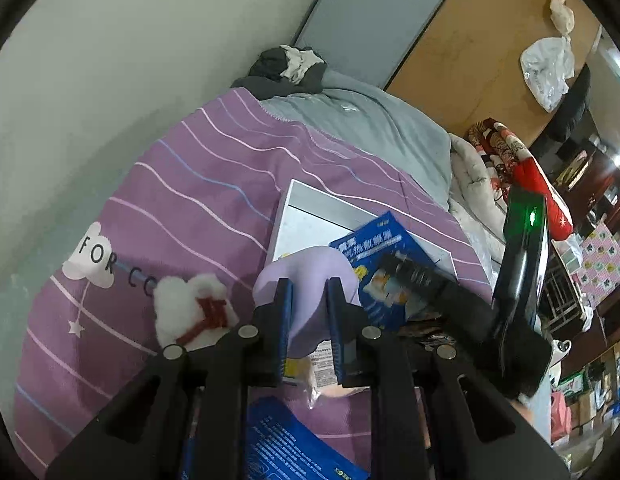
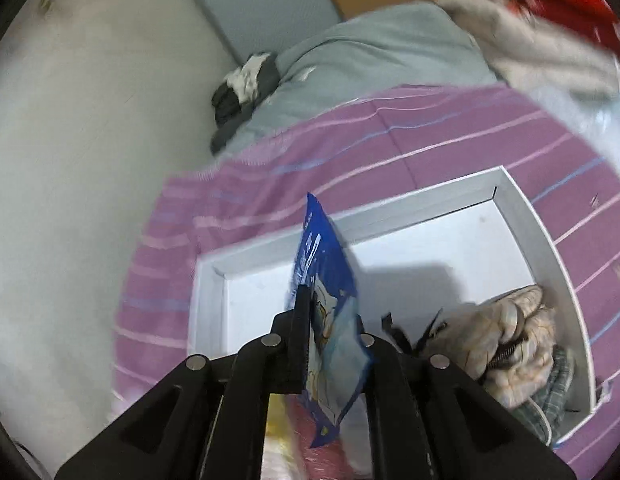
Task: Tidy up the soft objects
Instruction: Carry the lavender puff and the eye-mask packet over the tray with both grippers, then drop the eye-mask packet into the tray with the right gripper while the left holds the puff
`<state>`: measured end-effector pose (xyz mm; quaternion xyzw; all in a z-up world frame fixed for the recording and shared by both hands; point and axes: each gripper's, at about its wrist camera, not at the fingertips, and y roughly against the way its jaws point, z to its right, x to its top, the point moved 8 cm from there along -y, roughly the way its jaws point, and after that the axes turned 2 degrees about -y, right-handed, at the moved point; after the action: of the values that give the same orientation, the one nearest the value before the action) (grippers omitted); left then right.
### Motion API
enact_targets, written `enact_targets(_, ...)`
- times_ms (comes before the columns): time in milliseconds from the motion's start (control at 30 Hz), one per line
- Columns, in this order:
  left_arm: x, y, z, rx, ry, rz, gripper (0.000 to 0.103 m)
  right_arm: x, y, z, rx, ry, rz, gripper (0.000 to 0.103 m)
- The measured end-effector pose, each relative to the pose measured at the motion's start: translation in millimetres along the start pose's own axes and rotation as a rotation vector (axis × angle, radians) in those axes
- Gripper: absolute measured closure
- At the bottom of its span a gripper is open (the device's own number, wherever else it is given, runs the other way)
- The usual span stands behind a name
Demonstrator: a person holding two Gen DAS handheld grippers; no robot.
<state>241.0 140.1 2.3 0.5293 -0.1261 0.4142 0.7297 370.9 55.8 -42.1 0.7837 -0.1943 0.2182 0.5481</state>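
Note:
In the left wrist view my left gripper [image 1: 308, 286] is shut on a soft lilac object [image 1: 305, 280] and holds it above the purple striped bedspread [image 1: 169, 200]. A white fluffy toy with a red ribbon [image 1: 191, 310] lies to its left. My right gripper [image 2: 330, 308] is shut on a blue packet [image 2: 330, 312] and holds it over the white box [image 2: 550, 248]. The same packet [image 1: 384, 256] and right gripper [image 1: 422, 272] show in the left wrist view. A beige quilted cloth item [image 2: 498, 340] lies in the box's right end.
A grey pillow [image 1: 370, 128] and dark bundled clothes [image 1: 287, 68] lie at the bed's head by the wall. Another blue packet [image 1: 289, 440] lies under my left gripper. A red patterned blanket [image 1: 522, 160] and cluttered shelves are at the right.

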Motion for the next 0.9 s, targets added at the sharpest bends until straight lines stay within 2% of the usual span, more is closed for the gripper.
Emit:
enact_targets(100, -2.7, -3.6, -1.2, -0.001, 0.008, -0.01, 0.084, -9.9, 3.4, 2.1, -0.006, 0.031, -0.015, 0.085)
enact_targets(167, -4.2, -6.6, 0.6, -0.002, 0.006, -0.017, 0.084, -8.9, 13.9, 11.4, 0.016, -0.022, -0.021, 0.074)
enact_targets(233, -6.8, -9.5, 5.1, 0.0, -0.009, -0.026, 0.084, -6.2, 30.8, 24.4, 0.058, -0.108, -0.002, 0.052)
enact_targets(333, -11.5, -14.2, 13.6, 0.024, -0.054, -0.045, 0.084, -4.4, 54.0, 36.9, 0.096, -0.192, 0.036, 0.041)
enact_targets(467, -11.5, -13.1, 15.2, 0.036, -0.065, -0.042, 0.084, -12.1, 74.1, 41.1, 0.11, -0.216, 0.03, 0.04)
enact_targets(600, -7.8, -6.9, 7.9, 0.036, -0.04, -0.021, 0.084, -30.2, 89.1, 34.3, 0.095, -0.138, 0.006, 0.04)
enact_targets(700, -4.7, -2.8, 1.2, 0.043, -0.017, -0.01, 0.084, -54.3, 82.4, 15.0, 0.243, -0.122, -0.133, 0.05)
enact_targets(767, -3.4, -1.2, -1.8, 0.055, -0.01, -0.004, 0.084, -65.7, 72.8, 7.5, 0.297, -0.146, -0.204, 0.054)
enact_targets(867, 0.1, 2.8, -7.1, 0.088, -0.006, 0.017, 0.084, -85.1, 55.0, 5.0, 0.221, -0.129, -0.308, 0.06)
enact_targets(900, 1.2, 4.0, -8.8, 0.098, -0.006, 0.024, 0.084, -87.2, 55.0, 4.3, 0.204, -0.12, -0.304, 0.063)
